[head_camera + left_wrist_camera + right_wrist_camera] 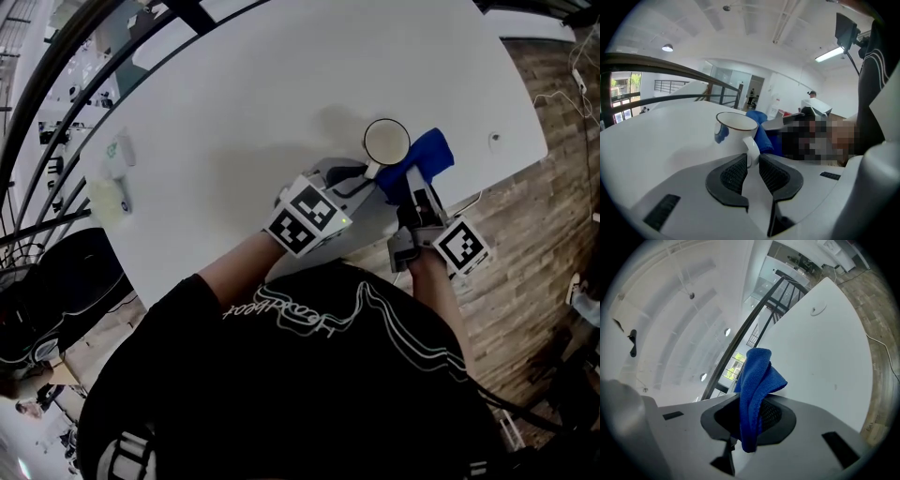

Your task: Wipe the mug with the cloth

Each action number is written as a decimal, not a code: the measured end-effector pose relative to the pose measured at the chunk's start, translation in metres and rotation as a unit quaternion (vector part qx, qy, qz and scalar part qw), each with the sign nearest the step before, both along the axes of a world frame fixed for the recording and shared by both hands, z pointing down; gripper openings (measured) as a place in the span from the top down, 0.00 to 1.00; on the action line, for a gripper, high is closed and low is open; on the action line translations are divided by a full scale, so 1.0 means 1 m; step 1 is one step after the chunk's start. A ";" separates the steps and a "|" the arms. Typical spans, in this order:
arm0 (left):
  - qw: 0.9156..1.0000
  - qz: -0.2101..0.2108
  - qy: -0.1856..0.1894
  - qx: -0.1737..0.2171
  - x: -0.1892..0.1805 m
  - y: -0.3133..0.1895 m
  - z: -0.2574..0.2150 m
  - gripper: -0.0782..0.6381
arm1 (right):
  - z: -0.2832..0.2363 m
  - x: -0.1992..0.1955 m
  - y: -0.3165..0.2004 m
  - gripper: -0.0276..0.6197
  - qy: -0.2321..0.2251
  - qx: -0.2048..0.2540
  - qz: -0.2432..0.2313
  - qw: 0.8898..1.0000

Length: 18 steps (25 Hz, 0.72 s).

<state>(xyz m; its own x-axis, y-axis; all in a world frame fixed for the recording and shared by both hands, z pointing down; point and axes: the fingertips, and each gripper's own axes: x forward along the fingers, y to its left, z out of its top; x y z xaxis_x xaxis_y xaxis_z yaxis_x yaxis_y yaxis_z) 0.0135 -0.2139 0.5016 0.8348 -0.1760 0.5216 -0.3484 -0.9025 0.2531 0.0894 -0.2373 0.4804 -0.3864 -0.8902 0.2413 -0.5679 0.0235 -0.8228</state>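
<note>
A white mug [385,142] with a thin brown rim stands upright on the white table [262,103]. In the left gripper view the mug [736,132] is straight ahead, and my left gripper [751,164] is shut on its handle. My left gripper [367,174] reaches it from the near side. A blue cloth [419,166] hangs against the mug's right side, and my right gripper [415,192] is shut on it. In the right gripper view the cloth [754,390] sticks up from between the jaws of my right gripper [751,414], folded over itself.
A pale green packet [111,187] lies near the table's left edge. A small round fitting [494,140] sits in the table's right corner. A dark railing [84,56] curves along the far left. Wooden floor [525,244] shows to the right.
</note>
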 end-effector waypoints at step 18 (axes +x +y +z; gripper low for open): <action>0.997 0.016 0.042 -0.059 -0.003 -0.002 0.004 0.77 | 0.024 0.008 -0.008 0.86 0.049 -0.123 -0.072 0.989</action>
